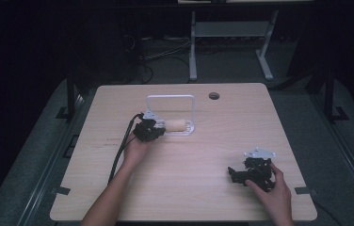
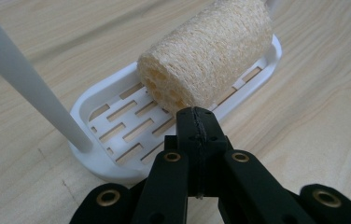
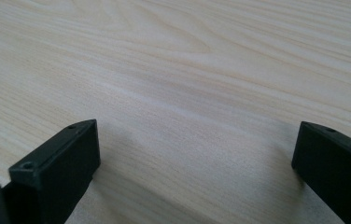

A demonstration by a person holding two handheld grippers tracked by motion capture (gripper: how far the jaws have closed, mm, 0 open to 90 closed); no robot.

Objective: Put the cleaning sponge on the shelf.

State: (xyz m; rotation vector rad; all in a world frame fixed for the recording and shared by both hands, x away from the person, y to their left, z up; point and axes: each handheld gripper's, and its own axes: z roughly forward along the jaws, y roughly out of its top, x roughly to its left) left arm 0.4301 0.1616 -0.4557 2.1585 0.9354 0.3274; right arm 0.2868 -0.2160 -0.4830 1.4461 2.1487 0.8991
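High view first, and we start with the biggest thing in sight: the pale wooden table (image 1: pixel 184 188), with a round hole (image 1: pixel 213 96) near its far edge. On it, toward the far middle, we have a white slotted tray (image 1: pixel 183 130) with a tall loop handle (image 1: pixel 170 97) rising over it. Lying on its side in that tray is the loofah sponge (image 1: pixel 177 125), a tan, netted cylinder.

Now the tools. We see the left gripper (image 1: pixel 158 131) held right at the left end of the tray, its cable (image 1: pixel 121 150) trailing back along the forearm toward the near edge. In the left gripper view we get it close: the jaws are clenched together with nothing between them, their tips just at the near rim of the tray (image 2: pixel 117 168) and right below the holed end of the sponge (image 2: pixel 206 56). We cannot tell whether the tips touch the sponge. One white post of the handle (image 2: pixel 29 88) stands at the left of that view.

Over to the right gripper (image 1: pixel 234 173), well apart from the tray, low at the near right of the table with a hand (image 1: pixel 271 190) around it. In the right gripper view its jaws stand wide apart, released, with bare wood (image 3: pixel 187 93) between them.
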